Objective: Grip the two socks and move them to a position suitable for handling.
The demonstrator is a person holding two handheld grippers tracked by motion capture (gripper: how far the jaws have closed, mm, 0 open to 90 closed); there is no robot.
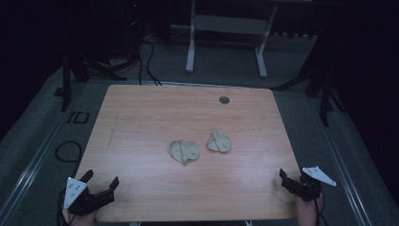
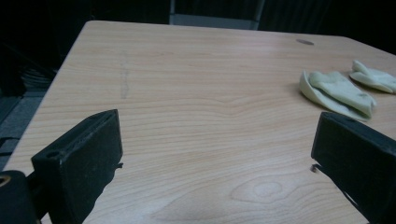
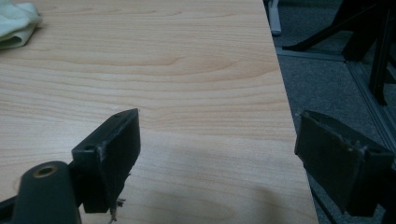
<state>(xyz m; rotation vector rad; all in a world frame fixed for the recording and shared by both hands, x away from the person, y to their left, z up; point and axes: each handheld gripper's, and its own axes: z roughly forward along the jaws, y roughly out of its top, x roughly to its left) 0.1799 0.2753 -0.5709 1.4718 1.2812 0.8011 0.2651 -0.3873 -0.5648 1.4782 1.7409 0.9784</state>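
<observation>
Two small pale crumpled cloths lie apart near the middle of the wooden table [image 1: 141,117]: the left cloth [image 1: 184,151] and the right cloth [image 1: 219,141]. My left gripper [image 1: 100,180] is open over the table's near left corner, with nothing between its jaws. In the left gripper view the left cloth [image 2: 338,91] and the right cloth [image 2: 373,77] lie far ahead to the right of the left gripper [image 2: 217,123]. My right gripper [image 1: 291,181] is open at the near right corner, straddling the table edge. A pale cloth [image 3: 16,23] lies far from the right gripper [image 3: 219,126].
A round grey grommet [image 1: 224,100] sits in the tabletop near the far edge. Grey carpet [image 3: 327,84] drops away past the table's right edge. A white desk frame [image 1: 190,47] stands beyond the table, and a black cable loop [image 1: 68,151] lies on the floor at left.
</observation>
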